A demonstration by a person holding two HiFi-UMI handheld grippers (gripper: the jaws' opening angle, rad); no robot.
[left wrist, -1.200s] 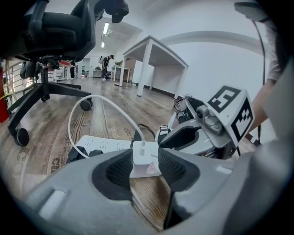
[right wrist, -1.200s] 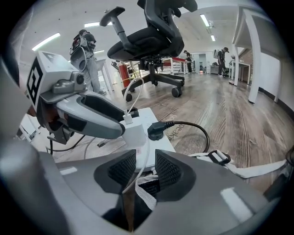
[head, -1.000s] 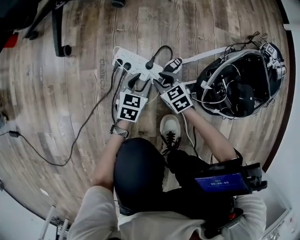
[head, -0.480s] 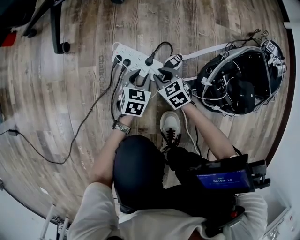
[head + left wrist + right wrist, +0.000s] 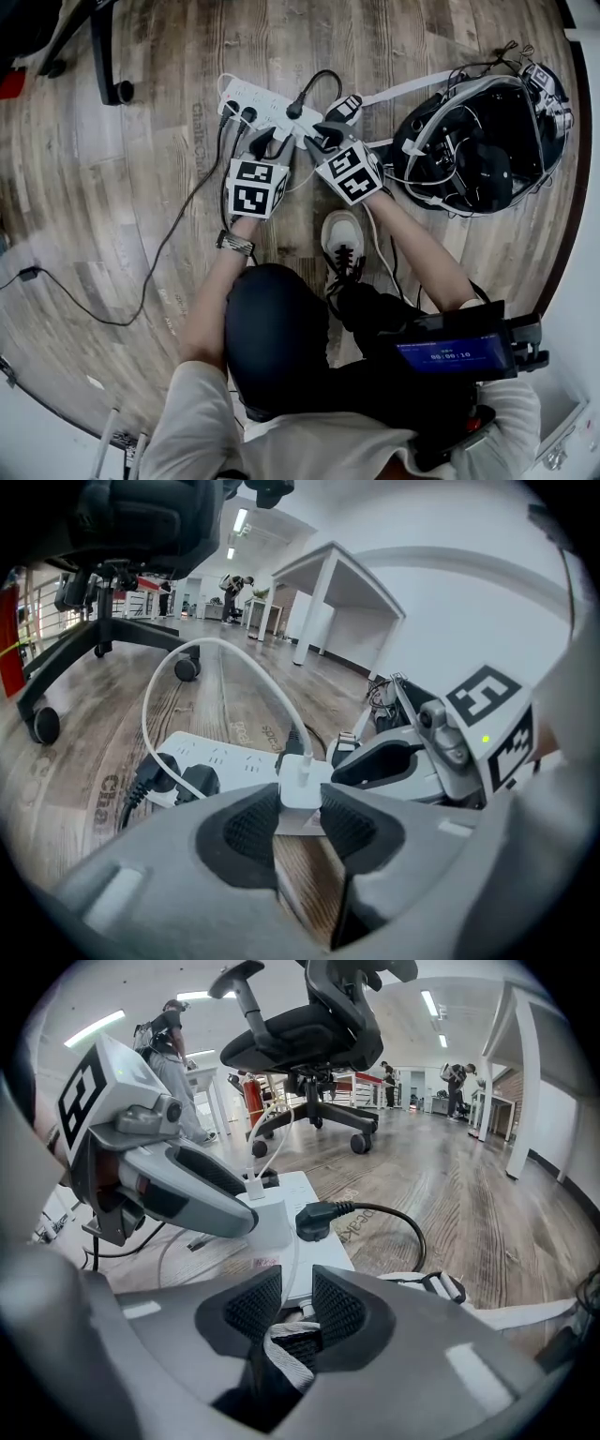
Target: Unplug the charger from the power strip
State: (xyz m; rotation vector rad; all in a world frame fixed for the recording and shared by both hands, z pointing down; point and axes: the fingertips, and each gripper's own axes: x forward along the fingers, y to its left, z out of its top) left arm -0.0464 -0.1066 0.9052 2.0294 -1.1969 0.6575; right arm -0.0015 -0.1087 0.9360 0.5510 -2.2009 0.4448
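Observation:
A white power strip [image 5: 261, 101] lies on the wood floor with three black plugs in it. A white cube charger [image 5: 302, 794] with a white cable sits in its near end. My left gripper [image 5: 300, 810] is shut on the charger, both pads pressing its sides. My right gripper [image 5: 292, 1302] is shut on the end of the power strip [image 5: 302, 1241], beside a black plug [image 5: 317, 1221]. In the head view the left gripper [image 5: 267, 147] and right gripper [image 5: 323, 141] stand close together at that end. The charger itself is hidden there.
A black bag [image 5: 478, 159] full of cables lies to the right, with a white strap [image 5: 412, 89] running toward the strip. An office chair base [image 5: 103, 56] stands at the upper left. Black cords [image 5: 178, 225] trail left across the floor. A shoe [image 5: 339, 242] is just below the grippers.
Both grippers have kept to the strip's near end. The left gripper's marker cube has rolled slightly, and the whole scene sits a little higher in the head view.

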